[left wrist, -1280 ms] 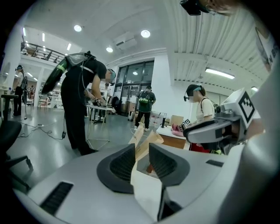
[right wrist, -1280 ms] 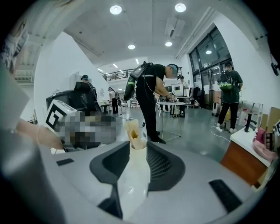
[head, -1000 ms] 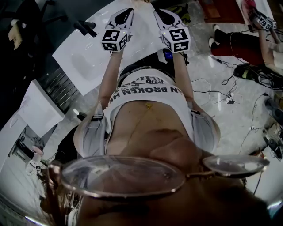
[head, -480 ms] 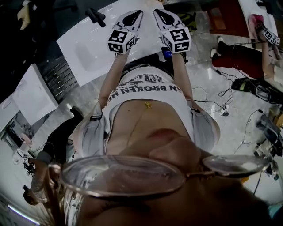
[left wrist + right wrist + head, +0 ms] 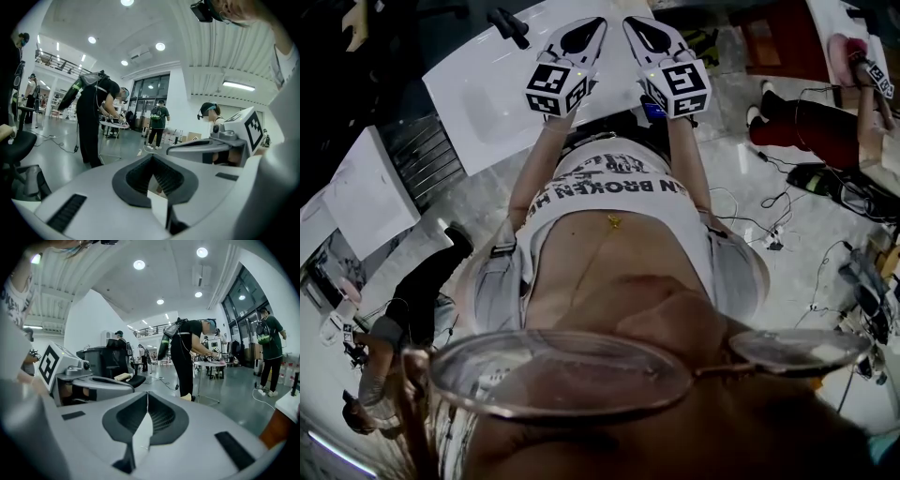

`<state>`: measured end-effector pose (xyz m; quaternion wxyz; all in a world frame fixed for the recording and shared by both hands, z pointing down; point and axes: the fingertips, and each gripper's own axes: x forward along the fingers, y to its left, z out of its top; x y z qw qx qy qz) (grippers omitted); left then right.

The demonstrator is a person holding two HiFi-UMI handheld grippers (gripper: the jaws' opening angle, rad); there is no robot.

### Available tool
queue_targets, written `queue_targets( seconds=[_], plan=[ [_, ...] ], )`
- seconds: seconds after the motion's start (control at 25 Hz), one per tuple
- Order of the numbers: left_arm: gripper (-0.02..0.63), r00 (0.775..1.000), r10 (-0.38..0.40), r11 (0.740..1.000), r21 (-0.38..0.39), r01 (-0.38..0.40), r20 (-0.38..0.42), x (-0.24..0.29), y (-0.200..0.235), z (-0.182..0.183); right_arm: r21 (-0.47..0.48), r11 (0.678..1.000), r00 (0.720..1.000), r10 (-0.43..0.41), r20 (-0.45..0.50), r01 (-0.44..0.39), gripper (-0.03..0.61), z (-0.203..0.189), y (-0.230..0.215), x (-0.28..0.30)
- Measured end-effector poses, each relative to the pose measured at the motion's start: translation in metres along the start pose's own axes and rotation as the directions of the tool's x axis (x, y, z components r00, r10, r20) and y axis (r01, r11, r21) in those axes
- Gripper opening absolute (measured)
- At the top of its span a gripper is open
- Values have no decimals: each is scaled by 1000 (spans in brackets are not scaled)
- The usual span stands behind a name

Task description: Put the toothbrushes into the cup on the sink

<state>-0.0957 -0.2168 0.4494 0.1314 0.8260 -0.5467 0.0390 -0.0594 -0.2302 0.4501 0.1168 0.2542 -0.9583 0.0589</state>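
Note:
No toothbrush or cup shows in any view. In the head view both grippers are held up side by side in front of the person's torso, over the near edge of a white sink counter (image 5: 483, 89) with a shallow basin and a black faucet (image 5: 508, 24). My left gripper (image 5: 594, 23) is shut with nothing between its jaws, as the left gripper view confirms (image 5: 152, 157). My right gripper (image 5: 631, 22) is likewise shut and empty (image 5: 147, 393). Each gripper view looks out into a large hall, with the other gripper beside it.
A second white table (image 5: 366, 192) stands left of the counter. Cables (image 5: 769, 220) trail over the glossy floor at the right. Several people stand in the hall, one in black bent over a small round table (image 5: 112, 123). A black office chair (image 5: 18, 150) is at the left.
Both grippers have edged slightly up and to the right in the head view. The counter has shifted right, and a person's dark legs have come into view at the left.

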Motion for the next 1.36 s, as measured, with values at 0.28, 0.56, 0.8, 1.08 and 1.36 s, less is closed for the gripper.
queue_targets(
  seconds=[0.28,0.56,0.8,1.08,1.36],
  plan=[
    [14,999,-6,1000,29,5,34,-16,-11,25,-51,999,999,8,36,-7,28,26,13,-12],
    [14,999,-3,999,37,1,47,-21,-15,30,-57,998,1000,6,27,-5,28,26,18,-15],
    [14,999,-2,999,34,0,38,-16,-14,27,-56,998,1000,8,24,-7,28,24,14,-15],
    [14,999,-6,999,44,4,32,-16,-11,28,-55,998,1000,3,20,-2,28,25,15,-13],
    [14,1000,-11,998,57,10,16,-8,-11,24,-54,998,1000,7,8,-6,28,21,9,-10]
  ],
)
